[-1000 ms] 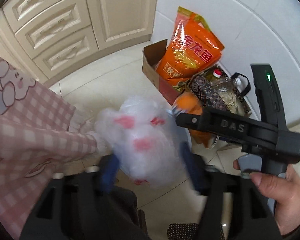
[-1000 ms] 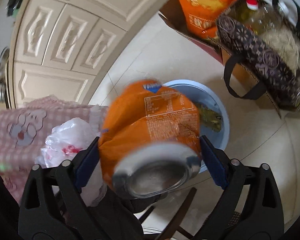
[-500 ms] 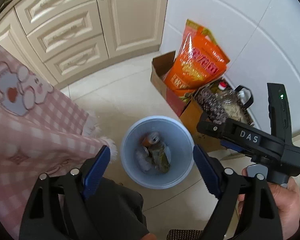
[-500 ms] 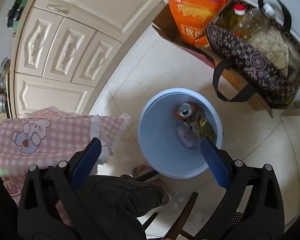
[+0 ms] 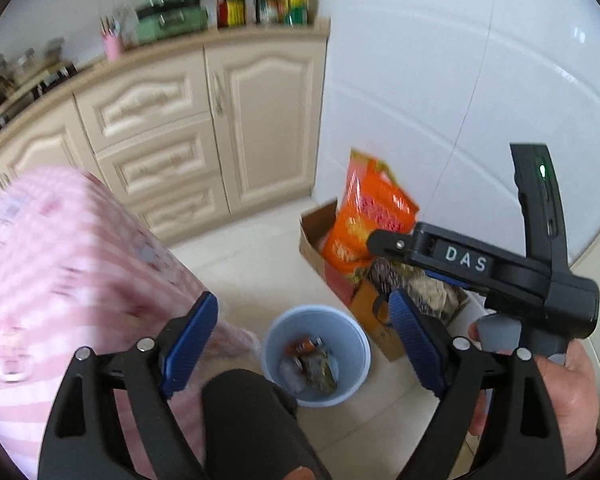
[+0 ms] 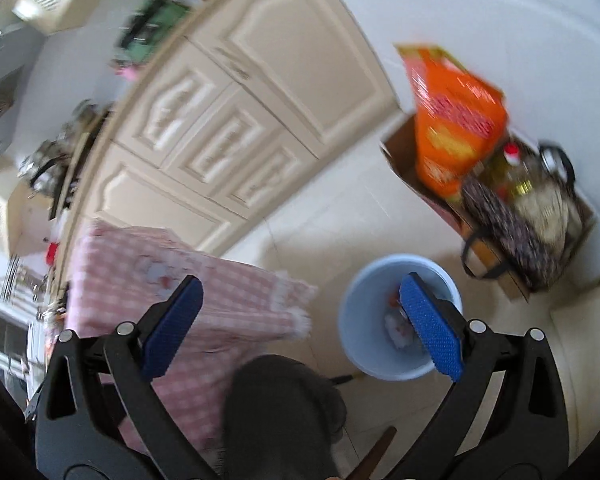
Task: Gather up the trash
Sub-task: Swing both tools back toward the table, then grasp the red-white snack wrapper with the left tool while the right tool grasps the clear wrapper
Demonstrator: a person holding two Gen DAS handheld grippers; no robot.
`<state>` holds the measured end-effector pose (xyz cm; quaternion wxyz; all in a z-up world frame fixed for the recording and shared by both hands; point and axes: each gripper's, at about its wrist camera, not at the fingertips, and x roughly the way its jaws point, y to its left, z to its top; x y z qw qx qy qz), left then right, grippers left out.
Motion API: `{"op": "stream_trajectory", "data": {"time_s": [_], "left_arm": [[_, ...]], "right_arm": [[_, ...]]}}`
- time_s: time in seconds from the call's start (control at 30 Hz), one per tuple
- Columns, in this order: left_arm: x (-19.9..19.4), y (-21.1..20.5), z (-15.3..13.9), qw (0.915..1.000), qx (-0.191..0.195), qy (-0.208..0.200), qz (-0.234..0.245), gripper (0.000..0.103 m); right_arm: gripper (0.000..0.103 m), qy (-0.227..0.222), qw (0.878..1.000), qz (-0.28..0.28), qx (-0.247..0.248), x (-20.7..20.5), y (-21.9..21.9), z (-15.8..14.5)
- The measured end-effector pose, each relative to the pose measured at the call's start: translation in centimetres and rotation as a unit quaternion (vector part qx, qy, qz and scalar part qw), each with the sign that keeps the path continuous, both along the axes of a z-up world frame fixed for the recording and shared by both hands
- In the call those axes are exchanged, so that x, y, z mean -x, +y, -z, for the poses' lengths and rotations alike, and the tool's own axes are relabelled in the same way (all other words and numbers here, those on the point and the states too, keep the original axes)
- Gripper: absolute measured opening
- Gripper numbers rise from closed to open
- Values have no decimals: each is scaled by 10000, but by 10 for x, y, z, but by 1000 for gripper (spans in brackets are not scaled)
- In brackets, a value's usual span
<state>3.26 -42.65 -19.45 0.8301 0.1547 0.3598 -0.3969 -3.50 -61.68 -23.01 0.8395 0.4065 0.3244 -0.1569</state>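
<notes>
Trash already lay in the pale blue bin [image 5: 315,356] on the kitchen floor: a crumpled orange wrapper [image 5: 302,347], a whitish bag and some darker scraps sat at its bottom, though blur made the pieces hard to tell apart. Both tools hung above it with nothing in them. The left gripper [image 5: 304,340] had its jaws opening, blue pads spread wide, with only the bin and floor visible through the gap. The right gripper [image 6: 300,322] likewise stood with its jaws apart and empty, its right-hand pad overlapping the bin's rim [image 6: 400,258] in that view without touching it. So the dropping step looked finished for this load. Whether more rubbish remained was hard to judge: the table under the pink checked cloth [image 6: 188,276] showed no clear litter on the part in view, and its far end was smeared by motion. The cardboard box [image 5: 316,232] by the wall, holding an orange sack [image 5: 374,216] and a patterned tote [image 6: 512,232], appeared to be stored groceries, not waste. Any remaining work would likely mean checking the table for leftover items.
</notes>
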Motion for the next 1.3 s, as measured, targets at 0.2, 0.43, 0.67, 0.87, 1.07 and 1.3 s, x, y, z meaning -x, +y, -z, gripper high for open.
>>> {"op": "stream_trajectory", "data": {"time_s": [0.2,0.43,0.67,0.87,1.07,1.3], "left_arm": [[-1,57,-53,9977,510,-340,-305,89],[-12,142,-95,9896,901,-717,-865,90],[-30,222,-110,9799,949,-1031,-1421,91],[-56,289,-100,9718,827,-1072,-1932,91],[-88,327,-69,9732,375,-894,-2084,91],[-134,321,-36,9807,-463,-773,-1737,90]], "right_arm": [[97,-493,9962,-446,555,-18,53,-74],[97,-846,9843,-1108,1079,-44,126,-130],[97,-1085,9687,-1689,1460,-75,199,-164],[97,-1101,9551,-2220,1623,-108,258,-172],[97,-965,9476,-2618,1557,-143,297,-159],[97,-675,9420,-2987,1377,-190,322,-134]]}}
